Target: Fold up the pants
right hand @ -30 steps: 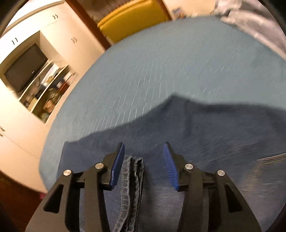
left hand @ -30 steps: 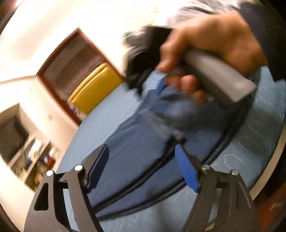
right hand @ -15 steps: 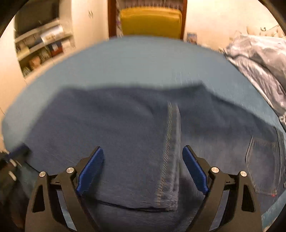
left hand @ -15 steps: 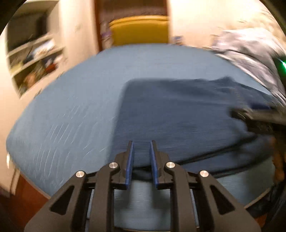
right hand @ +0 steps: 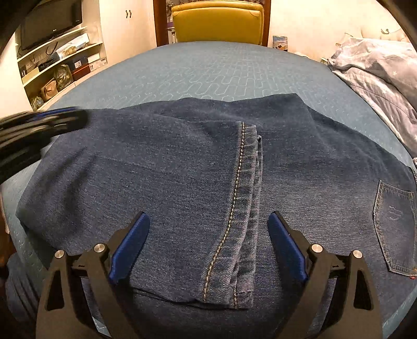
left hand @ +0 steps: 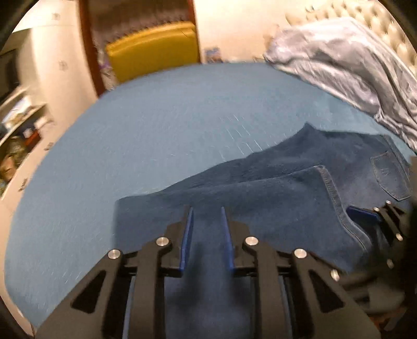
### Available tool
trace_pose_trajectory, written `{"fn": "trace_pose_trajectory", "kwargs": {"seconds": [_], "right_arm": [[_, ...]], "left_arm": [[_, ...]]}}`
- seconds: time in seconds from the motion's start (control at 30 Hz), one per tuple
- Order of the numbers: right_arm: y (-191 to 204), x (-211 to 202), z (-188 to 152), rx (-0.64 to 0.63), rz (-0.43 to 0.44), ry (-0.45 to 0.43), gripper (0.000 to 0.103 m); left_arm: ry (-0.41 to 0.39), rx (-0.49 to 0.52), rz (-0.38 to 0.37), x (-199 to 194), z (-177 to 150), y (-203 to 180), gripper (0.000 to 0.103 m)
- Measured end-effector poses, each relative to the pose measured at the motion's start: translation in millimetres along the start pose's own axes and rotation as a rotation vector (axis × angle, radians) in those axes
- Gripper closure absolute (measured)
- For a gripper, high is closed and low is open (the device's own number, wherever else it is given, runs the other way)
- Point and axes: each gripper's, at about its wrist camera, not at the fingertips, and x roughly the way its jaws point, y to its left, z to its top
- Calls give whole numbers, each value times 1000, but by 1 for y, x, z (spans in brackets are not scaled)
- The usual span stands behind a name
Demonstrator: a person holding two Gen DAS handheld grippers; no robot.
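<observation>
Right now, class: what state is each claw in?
Left claw: nearly closed, fingers apart, over the dark blue denim jeans; grip cannot be told.
Right claw: open, empty.

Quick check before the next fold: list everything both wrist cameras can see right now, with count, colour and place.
jeans: one pair, dark blue, on the bed, leg hems folded over toward the back pocket
bed: one, blue quilted cover, under the jeans
blanket: one, pale grey, crumpled at the right end of the bed
chair: one, yellow, beyond the far edge of the bed
shelves: one unit, cream, left wall, holding boxes and bags
television: one, black, above the shelves
left gripper: black with blue pads, narrow gap, over the fold
right gripper: black with blue pads, wide open, astride the hems
</observation>
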Motion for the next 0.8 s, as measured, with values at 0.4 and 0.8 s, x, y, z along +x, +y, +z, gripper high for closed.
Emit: {"fn": "trace_pose_trajectory", "kwargs": {"seconds": [0.4, 0.8], "right_arm": [[5, -4, -4, 2, 21, -6, 13], [5, -5, -3, 0, 16, -8, 13]], "left_arm": [[93, -198, 74, 43, 17, 72, 82], [24, -370, 219, -29, -83, 89, 41]]}}
